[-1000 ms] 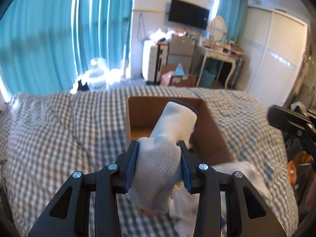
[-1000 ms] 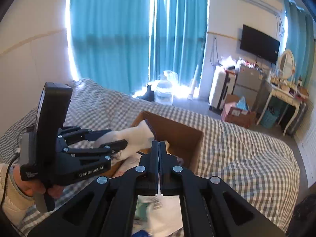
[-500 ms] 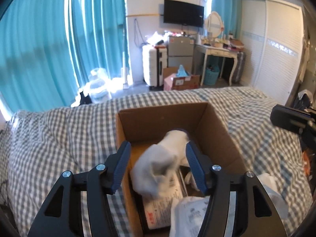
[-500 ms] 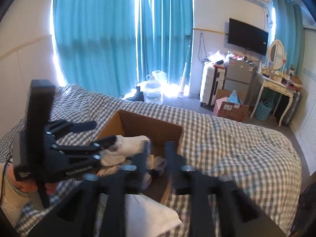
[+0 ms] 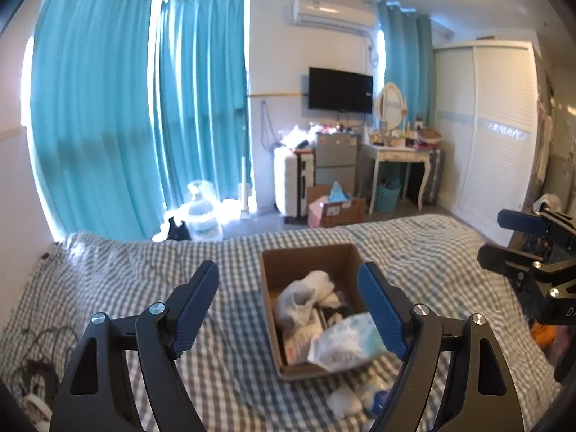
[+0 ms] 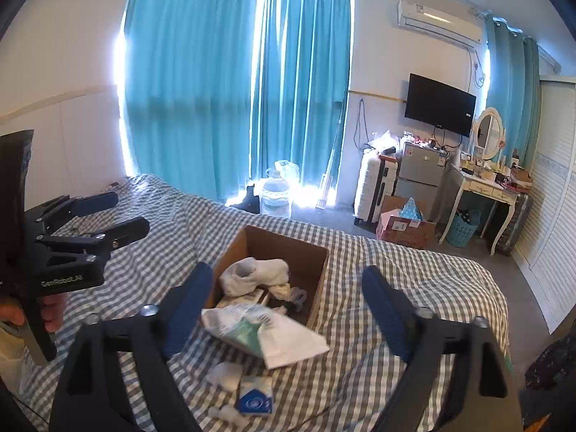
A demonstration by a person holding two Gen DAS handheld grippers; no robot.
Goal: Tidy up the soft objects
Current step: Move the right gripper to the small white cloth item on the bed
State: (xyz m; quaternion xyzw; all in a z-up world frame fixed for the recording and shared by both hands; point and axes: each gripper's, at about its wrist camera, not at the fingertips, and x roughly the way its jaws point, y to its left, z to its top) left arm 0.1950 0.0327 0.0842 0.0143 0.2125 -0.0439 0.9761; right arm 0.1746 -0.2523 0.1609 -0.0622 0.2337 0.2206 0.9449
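Both my tools hang above the bed (image 5: 108,273) with jaws spread wide and nothing between them: left gripper (image 5: 288,306), right gripper (image 6: 284,306). In the right wrist view the left gripper sits off to the left, held in a hand (image 6: 50,309). Nearest me on the checked cover lie a few small loose items: a white wad (image 6: 225,374), a blue-and-white packet (image 6: 255,396) just beside it, and smaller pale bits at the lower edge, too blurred to name. Just past them, a white plastic pouch with green print (image 6: 262,331) lies across the near rim of the cardboard box (image 6: 280,241), partly hanging out. Inside the box, the white sock (image 6: 255,273) lies rumpled on top of other contents, flat packets and a greyish cloth piece I can't identify. Beyond the bed: a water jug (image 6: 275,194) on the floor by the teal curtains (image 6: 201,82), then a suitcase, small fridge, dressing table with oval mirror, and wall television (image 6: 441,104).
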